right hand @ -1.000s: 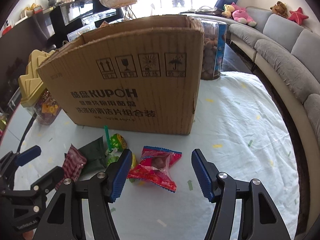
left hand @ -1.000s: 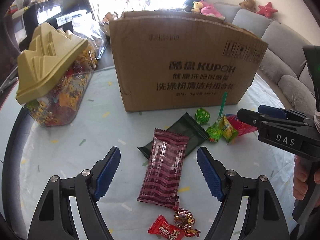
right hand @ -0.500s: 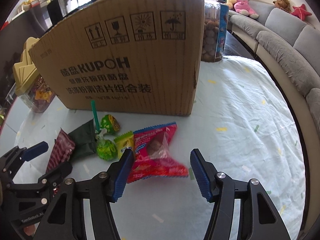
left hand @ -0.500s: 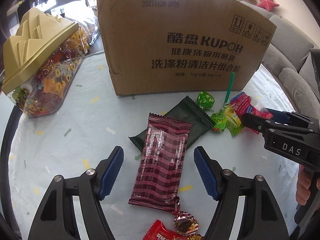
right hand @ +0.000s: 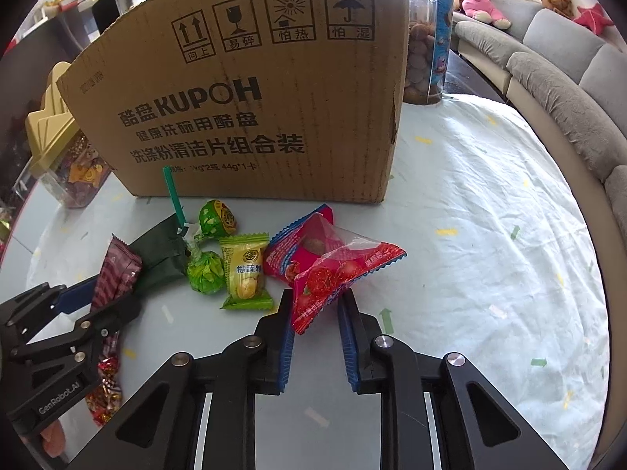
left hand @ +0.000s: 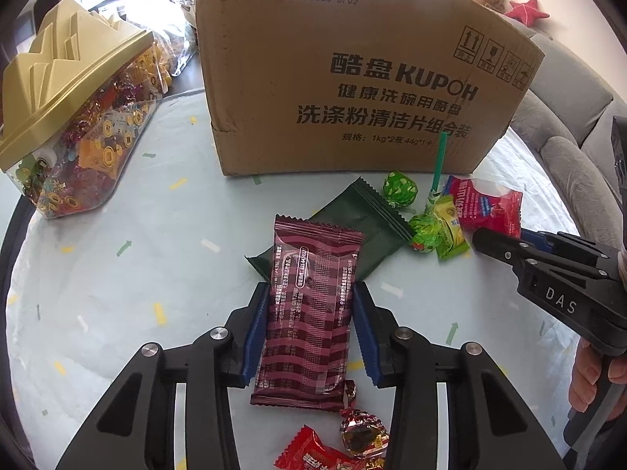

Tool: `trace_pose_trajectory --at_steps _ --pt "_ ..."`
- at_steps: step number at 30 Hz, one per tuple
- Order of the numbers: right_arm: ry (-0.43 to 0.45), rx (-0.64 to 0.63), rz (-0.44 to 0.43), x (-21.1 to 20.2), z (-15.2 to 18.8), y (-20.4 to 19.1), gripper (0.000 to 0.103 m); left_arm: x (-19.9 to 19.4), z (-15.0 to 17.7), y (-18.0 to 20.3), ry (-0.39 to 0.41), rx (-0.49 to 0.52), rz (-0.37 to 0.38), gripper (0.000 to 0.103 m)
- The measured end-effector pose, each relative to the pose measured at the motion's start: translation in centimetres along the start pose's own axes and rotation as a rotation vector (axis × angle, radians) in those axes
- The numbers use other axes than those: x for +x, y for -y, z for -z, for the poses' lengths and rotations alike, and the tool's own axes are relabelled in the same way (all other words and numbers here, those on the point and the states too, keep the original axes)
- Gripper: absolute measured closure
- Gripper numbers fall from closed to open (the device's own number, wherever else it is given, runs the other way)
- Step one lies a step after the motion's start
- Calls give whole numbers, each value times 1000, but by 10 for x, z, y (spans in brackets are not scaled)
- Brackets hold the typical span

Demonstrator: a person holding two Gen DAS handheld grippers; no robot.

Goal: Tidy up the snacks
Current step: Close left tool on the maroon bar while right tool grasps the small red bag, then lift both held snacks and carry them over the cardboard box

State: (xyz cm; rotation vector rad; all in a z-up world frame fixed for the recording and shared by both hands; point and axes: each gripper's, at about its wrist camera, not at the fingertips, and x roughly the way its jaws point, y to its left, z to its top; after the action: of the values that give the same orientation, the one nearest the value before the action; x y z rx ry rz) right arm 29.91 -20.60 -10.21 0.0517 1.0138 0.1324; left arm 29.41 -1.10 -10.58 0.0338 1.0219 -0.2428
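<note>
My left gripper (left hand: 311, 293) is shut on a maroon striped snack bar (left hand: 309, 305) that lies on the table, over a dark green packet (left hand: 352, 223). My right gripper (right hand: 315, 301) is shut on the near corner of a red transparent snack bag (right hand: 337, 266). The right gripper also shows in the left wrist view (left hand: 505, 239) by the same red bag (left hand: 486, 207). Green lollipops (right hand: 207, 270), a green round candy (right hand: 217, 217) and a yellow-green packet (right hand: 245, 278) lie between the two. The cardboard box (left hand: 364, 74) stands just behind.
A clear candy jar with a gold lid (left hand: 66, 117) stands at the left. A clear jar of brown snacks (right hand: 425, 58) stands behind the box on the right. Small wrapped candies (left hand: 352, 434) lie near my left gripper. A grey sofa (right hand: 564, 78) curves along the right.
Both grippers moved forward and closed: the left onto the maroon snack bar, the right onto the red snack bag, which were between open jaws before.
</note>
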Motion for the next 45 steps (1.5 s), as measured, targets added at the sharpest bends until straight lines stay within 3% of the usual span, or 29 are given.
trace_pose_trajectory --at_steps 3,6,8,12,14,29,31,33,35,45 --pt "5 -12 -1 -2 3 -1 77 -4 1 3 7 3 -3 62" --pt "16 -5 -11 -7 5 0 59 -11 1 6 26 6 1 63" --pt "30 -15 3 -14 6 0 56 -19 1 7 52 5 5 63" --pt "74 -43 68 -27 5 1 38 -33 -2 12 96 -5 16 63" --pt "91 -73 82 -32 1 -1 35 -39 -5 13 116 -17 26 63" --pt "-1 -384 59 -2 -43 -22 36 -36 -21 28 111 -23 54 64" --pt "-17 -408 65 3 -43 -26 40 -35 -20 27 104 -24 53 64" --pt "-40 -408 39 7 -43 -28 54 -33 -21 26 97 -26 52 64" --pt "-51 -405 28 11 -41 -30 59 -31 -23 25 92 -26 52 64" --pt "-60 -338 10 10 -24 -21 69 -26 -26 25 79 -34 58 64"
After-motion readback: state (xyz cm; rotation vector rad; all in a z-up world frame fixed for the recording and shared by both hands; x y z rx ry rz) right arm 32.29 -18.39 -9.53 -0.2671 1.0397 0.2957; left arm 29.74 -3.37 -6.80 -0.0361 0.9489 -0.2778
